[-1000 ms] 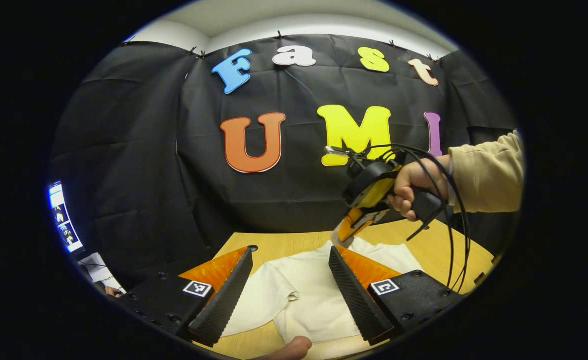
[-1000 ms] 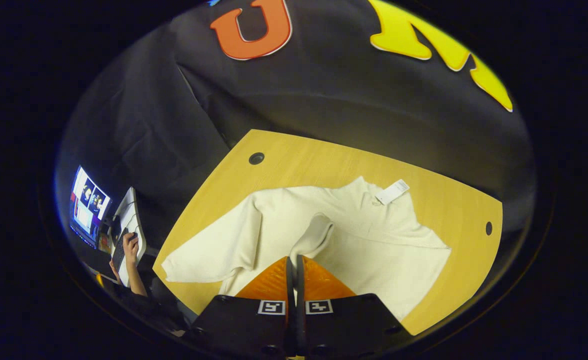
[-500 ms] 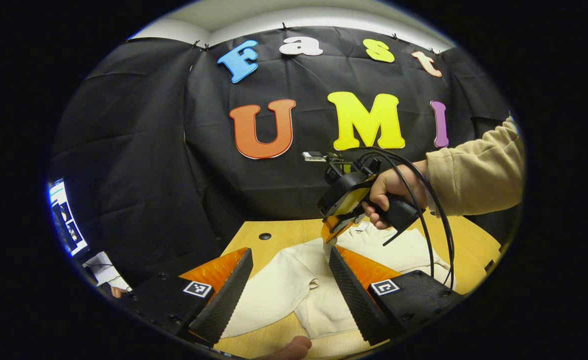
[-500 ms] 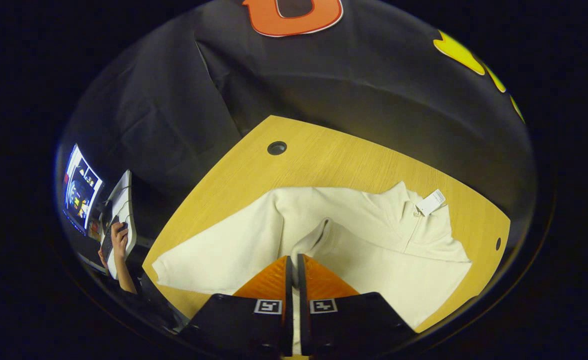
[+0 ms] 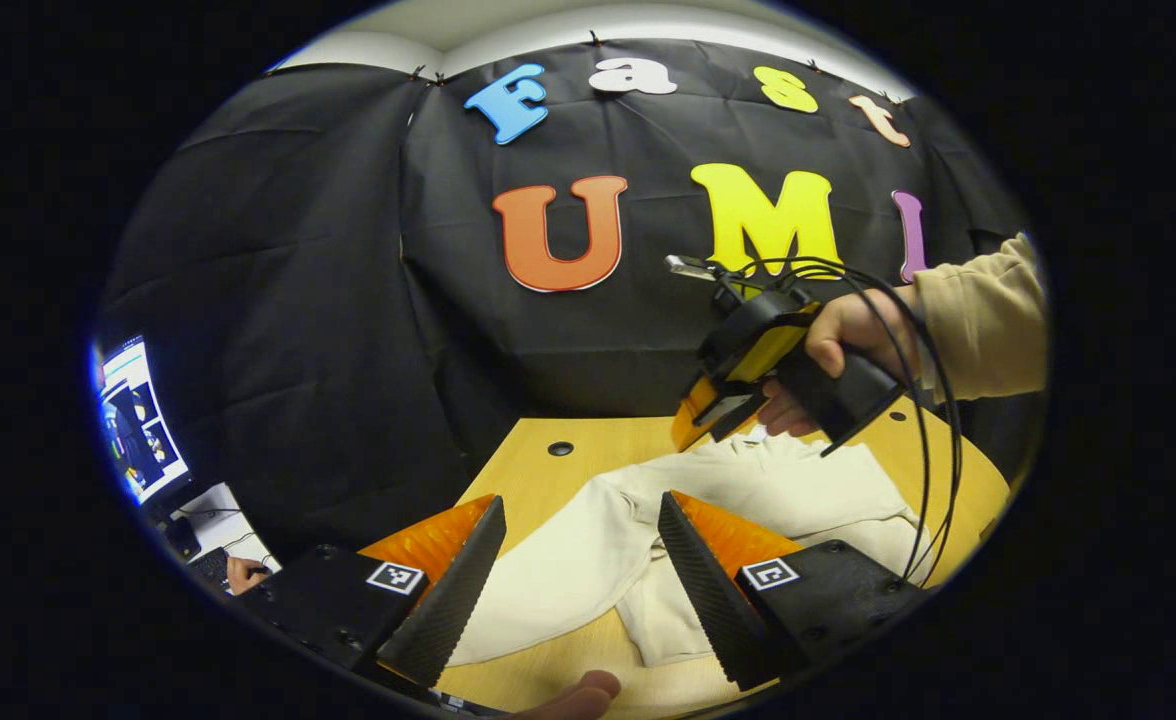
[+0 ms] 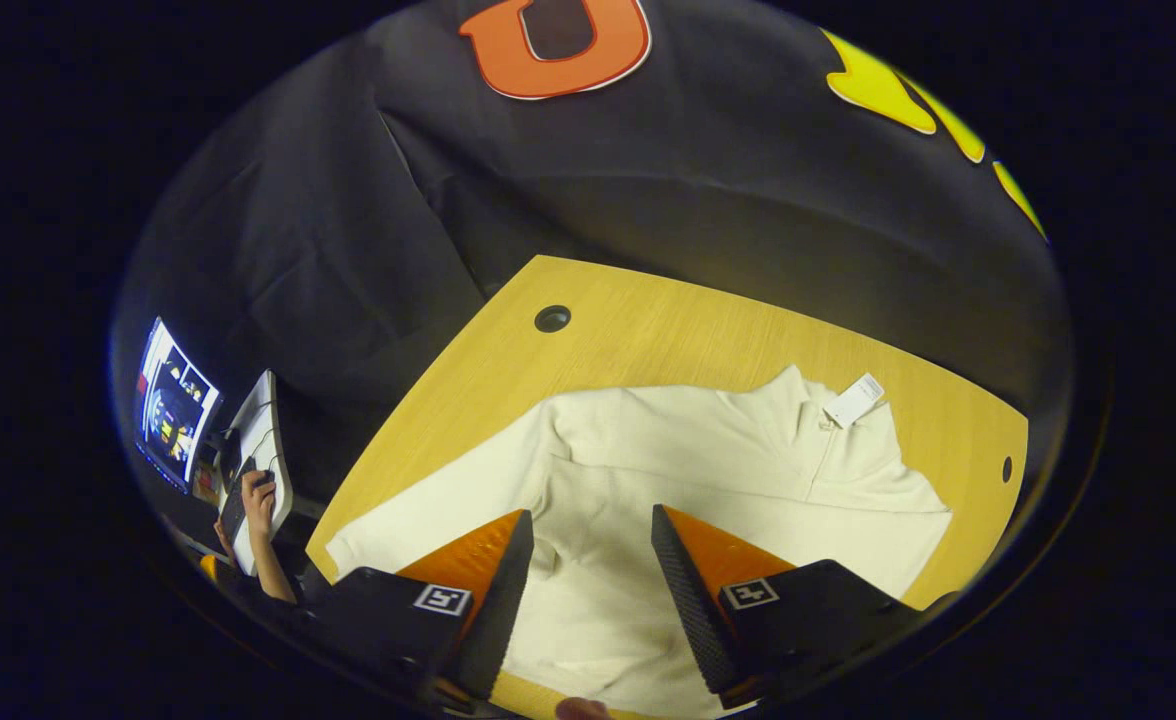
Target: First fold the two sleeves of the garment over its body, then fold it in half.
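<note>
A cream long-sleeved garment lies flat on the wooden table, its collar and white tag toward the far right. One sleeve stretches out to the table's left edge. The other sleeve lies folded over the body under my right gripper, which hovers open with nothing in it. In the left gripper view the right gripper hangs above the collar end of the garment, held by a hand in a beige sleeve. My left gripper is open and empty, above the outstretched sleeve.
A cable hole sits near the table's far left corner, another hole at the right edge. Left of the table stand a lit monitor and a desk with a person's hand on it. Black cloth backs the table.
The right gripper has opened and let go of the sleeve, which now lies on the garment's body. It has lifted away toward the collar. The left gripper stayed open.
</note>
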Available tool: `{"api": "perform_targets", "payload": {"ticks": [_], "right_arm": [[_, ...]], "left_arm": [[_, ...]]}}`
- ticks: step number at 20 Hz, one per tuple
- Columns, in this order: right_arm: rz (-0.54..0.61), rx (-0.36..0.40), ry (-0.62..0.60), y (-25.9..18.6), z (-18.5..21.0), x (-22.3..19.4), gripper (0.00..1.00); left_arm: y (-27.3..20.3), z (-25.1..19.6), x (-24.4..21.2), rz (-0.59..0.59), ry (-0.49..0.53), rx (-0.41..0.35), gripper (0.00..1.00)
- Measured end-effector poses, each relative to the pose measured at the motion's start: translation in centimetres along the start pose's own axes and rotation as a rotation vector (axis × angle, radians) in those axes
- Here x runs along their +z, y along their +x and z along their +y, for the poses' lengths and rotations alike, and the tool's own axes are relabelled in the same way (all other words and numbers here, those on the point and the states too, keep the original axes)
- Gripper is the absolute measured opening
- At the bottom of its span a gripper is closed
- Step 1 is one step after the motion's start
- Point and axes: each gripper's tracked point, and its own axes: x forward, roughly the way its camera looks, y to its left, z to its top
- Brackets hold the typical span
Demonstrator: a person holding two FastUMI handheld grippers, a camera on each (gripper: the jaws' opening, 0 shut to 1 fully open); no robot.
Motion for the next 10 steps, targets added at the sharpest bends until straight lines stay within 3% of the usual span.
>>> {"api": "perform_targets", "payload": {"ticks": [2,9,10], "right_arm": [[0.005,0.005,-0.002,-1.6,-0.7,-0.9,0.93],[0.004,-0.024,-0.089,-7.1,-3.6,-5.6,0.96],[0.019,-0.028,-0.109,-7.6,-3.9,-7.1,0.93]], "left_arm": [[0.3,1.3,-1.2,0.027,-0.024,0.042,0.99],[1.4,7.7,-7.7,0.148,-0.113,0.265,0.99],[1.6,8.8,-9.6,0.183,-0.13,0.296,0.99]]}}
